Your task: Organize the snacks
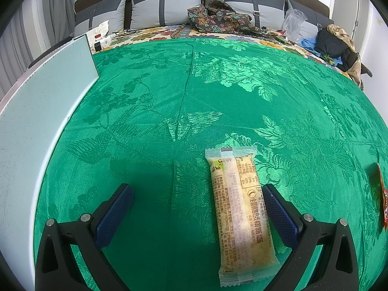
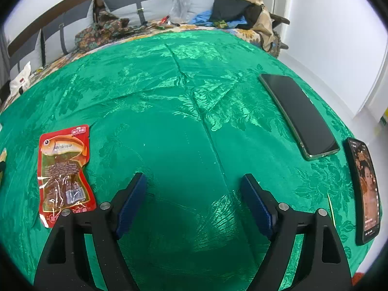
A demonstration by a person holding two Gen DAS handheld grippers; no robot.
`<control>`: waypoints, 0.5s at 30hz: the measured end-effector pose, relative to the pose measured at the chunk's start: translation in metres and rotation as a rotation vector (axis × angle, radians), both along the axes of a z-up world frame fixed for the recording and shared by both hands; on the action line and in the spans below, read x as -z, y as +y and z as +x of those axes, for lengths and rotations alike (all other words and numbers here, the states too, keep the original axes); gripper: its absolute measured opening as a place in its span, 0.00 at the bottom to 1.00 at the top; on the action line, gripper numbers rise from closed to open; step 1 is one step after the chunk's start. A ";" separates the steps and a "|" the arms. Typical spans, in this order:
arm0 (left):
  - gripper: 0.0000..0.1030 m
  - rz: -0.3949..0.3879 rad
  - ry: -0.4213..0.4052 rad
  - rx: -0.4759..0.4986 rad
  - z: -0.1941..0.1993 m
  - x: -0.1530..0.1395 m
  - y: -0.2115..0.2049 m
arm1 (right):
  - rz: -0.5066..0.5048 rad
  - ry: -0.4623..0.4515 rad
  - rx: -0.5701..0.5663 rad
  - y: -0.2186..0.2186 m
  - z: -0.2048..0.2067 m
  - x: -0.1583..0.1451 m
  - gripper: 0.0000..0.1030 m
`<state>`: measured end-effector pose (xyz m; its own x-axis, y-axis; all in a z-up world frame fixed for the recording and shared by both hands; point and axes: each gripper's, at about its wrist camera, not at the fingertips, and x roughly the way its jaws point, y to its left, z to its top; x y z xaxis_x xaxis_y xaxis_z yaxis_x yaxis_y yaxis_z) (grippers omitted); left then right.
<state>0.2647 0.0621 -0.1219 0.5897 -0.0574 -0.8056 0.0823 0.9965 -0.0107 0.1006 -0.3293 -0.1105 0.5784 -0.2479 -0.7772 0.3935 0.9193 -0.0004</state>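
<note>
A long pale-yellow snack bar packet [image 1: 240, 206] lies on the green cloth [image 1: 169, 97], between the fingers of my left gripper [image 1: 197, 190] and close to the right finger [image 1: 278, 215]. The left gripper is open and holds nothing. A red fish snack pouch [image 2: 64, 172] lies flat on the cloth left of my right gripper [image 2: 194, 178], near its left finger [image 2: 131, 203]; its edge also shows at the far right of the left wrist view [image 1: 383, 198]. The right gripper is open and empty over bare cloth.
A pale flat board [image 1: 36, 121] lies along the left of the cloth. Two phones lie at the right: a dark one [image 2: 298, 114] and one with a lit screen [image 2: 366, 189]. Cushions [image 1: 165, 7], clothes [image 1: 218, 17] and a plastic bag [image 1: 293, 21] sit behind.
</note>
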 end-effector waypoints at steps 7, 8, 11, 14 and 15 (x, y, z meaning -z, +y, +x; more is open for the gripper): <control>1.00 -0.001 0.000 0.000 0.000 0.000 0.000 | -0.001 0.000 0.001 0.001 0.000 0.000 0.82; 1.00 -0.001 0.000 0.000 0.000 0.000 0.000 | -0.001 0.000 0.001 0.001 0.000 0.000 0.82; 1.00 0.000 0.000 0.000 0.000 0.000 0.000 | 0.000 0.000 0.001 0.001 -0.001 0.000 0.82; 1.00 -0.001 0.000 0.001 0.000 0.000 0.001 | 0.003 -0.001 0.000 0.000 -0.001 0.000 0.82; 1.00 -0.003 0.002 0.003 0.000 0.000 0.001 | 0.008 -0.004 -0.001 0.000 -0.001 -0.001 0.82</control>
